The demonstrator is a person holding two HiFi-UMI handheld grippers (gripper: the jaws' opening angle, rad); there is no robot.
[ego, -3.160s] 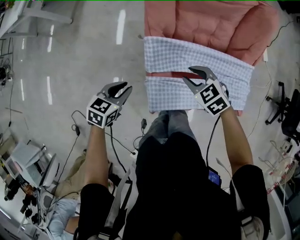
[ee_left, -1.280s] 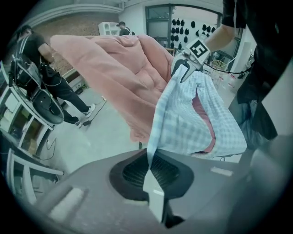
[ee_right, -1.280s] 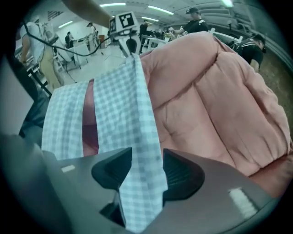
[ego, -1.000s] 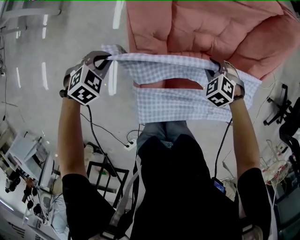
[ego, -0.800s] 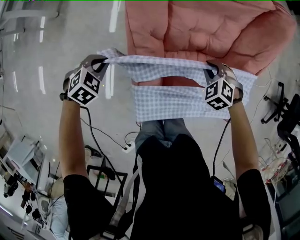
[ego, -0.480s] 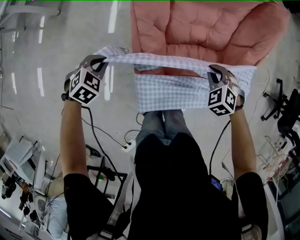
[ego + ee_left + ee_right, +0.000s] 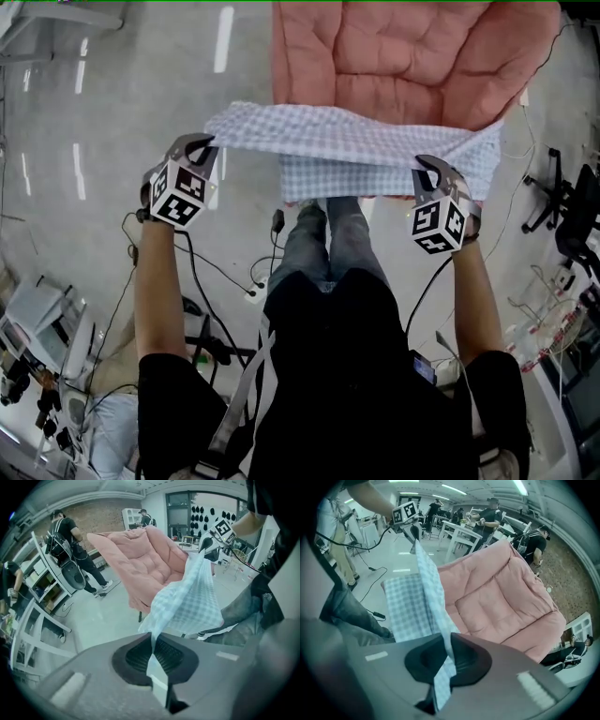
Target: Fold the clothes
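A blue-and-white checked cloth (image 7: 347, 141) is stretched out flat between the two grippers, held up in the air in front of the person. The left gripper (image 7: 202, 142) has its jaws closed tight on the cloth's left end. In the left gripper view a thin edge of fabric runs straight down between the ribbed black pads (image 7: 164, 654). The right gripper (image 7: 429, 167) is likewise clamped on the right end, with a strip of check fabric pinched between its jaws and hanging out below them.

Seen from the head view, the cloth lies in two layers. A longer upper band runs from gripper to gripper, and a shorter, paler panel hangs beneath it towards the right. The band crosses the near edge of a pink quilted padded chair (image 7: 403, 56); whether it touches the chair cannot be told. The person's legs in grey trousers (image 7: 323, 234) stand just below the hanging panel, on a pale glossy floor (image 7: 112, 103) where black cables (image 7: 202, 258) trail. In the gripper views other people stand farther off among white-framed furniture.
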